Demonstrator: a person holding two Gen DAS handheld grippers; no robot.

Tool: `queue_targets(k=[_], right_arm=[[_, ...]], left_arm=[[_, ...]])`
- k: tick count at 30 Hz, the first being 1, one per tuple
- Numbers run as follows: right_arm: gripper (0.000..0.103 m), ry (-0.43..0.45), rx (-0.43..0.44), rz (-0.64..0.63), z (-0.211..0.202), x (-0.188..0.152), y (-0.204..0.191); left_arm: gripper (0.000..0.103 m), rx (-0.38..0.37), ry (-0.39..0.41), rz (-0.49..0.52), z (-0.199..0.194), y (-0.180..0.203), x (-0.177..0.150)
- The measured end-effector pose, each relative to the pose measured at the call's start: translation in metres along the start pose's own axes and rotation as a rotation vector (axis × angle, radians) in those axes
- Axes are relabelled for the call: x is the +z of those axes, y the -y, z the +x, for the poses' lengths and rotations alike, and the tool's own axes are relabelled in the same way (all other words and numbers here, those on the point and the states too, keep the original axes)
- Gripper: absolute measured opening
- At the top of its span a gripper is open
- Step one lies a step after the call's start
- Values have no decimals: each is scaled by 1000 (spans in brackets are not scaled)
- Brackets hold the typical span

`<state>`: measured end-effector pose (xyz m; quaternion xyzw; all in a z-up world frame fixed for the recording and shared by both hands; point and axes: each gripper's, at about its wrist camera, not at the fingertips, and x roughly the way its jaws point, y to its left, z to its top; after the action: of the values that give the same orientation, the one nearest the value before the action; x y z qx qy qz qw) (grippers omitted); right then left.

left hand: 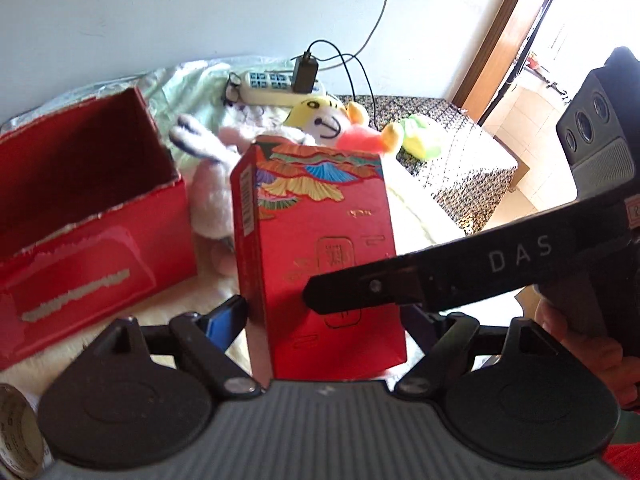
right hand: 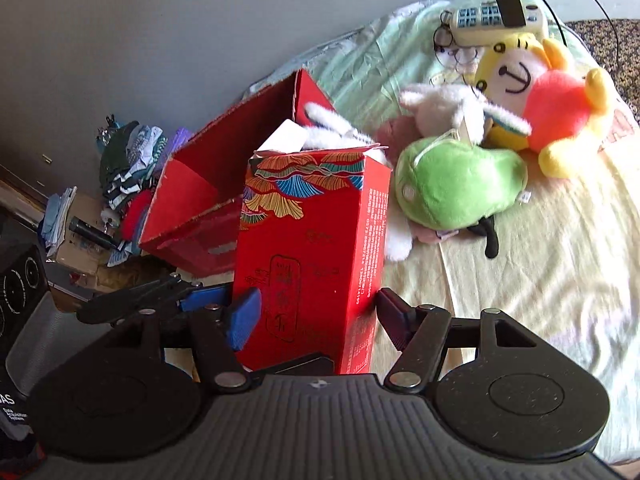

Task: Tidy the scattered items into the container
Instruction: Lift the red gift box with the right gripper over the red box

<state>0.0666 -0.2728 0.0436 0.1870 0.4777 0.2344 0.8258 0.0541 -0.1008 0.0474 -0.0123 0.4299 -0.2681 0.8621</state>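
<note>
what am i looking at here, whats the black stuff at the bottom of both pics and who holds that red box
There is no robot. A person holds a two-finger tool in each hand, each with a camera looking along its fingers. One picture comes from the left tool, the other from the right tool; the black parts are the tools themselves. Both clamp the tall red box by its sides. On the pale sheet are an open red container, green plush, yellow plush and power strip.
</note>
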Motion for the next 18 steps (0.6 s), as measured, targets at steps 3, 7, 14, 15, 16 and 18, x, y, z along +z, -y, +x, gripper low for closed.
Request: queue_targets(k=[3,7,14,15,16,18], right_arm=[[66,41,4,-39,-5,19,-9],[65,80,7,-70,5,43,-27],[65,104,41,-90,39,85,-63],[65,100,47,-92,47,90,-68],[65,95,52,-95,55,95,-74],[65,83,53,-104,71,102,-87]], left_arm=[[79,12,38,0,-4,-7,22],[78,33,76,-17,-15,-30,45],[78,68,106,-46,-44,-87,79],[78,75,102,-48,-45,-96,83],[78,87,95,-47,-46,-106,86],[78,110,81,-40,-47,-123,92]])
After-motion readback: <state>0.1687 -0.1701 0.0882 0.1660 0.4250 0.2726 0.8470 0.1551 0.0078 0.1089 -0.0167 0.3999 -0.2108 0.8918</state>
